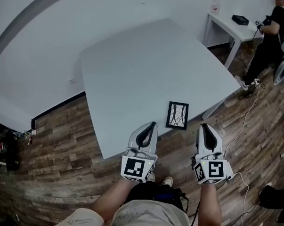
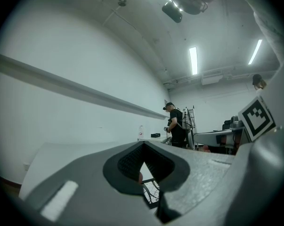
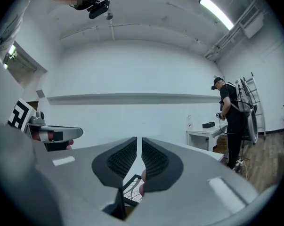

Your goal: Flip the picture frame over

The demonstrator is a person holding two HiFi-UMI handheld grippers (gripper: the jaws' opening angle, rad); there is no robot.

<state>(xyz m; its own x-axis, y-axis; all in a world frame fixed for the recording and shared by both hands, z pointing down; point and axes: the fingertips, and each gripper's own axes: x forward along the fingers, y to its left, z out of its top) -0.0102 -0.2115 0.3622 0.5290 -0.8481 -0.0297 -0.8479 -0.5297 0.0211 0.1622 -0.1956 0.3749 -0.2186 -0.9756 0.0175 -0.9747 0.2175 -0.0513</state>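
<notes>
Our left tool [image 1: 153,124] is closed and empty; our right tool [image 1: 204,125] shows a thin slit between its jaws, also empty. The black picture frame [image 1: 177,115] lies picture-up at the near edge of the bench [image 1: 132,65].

Nothing legible here (no words, numbers or brands).

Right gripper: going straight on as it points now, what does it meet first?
Likely nothing close: the right gripper points level above the table, the picture frame lies lower, to its left. Beyond seems only the wall; depth is unclear.
</notes>
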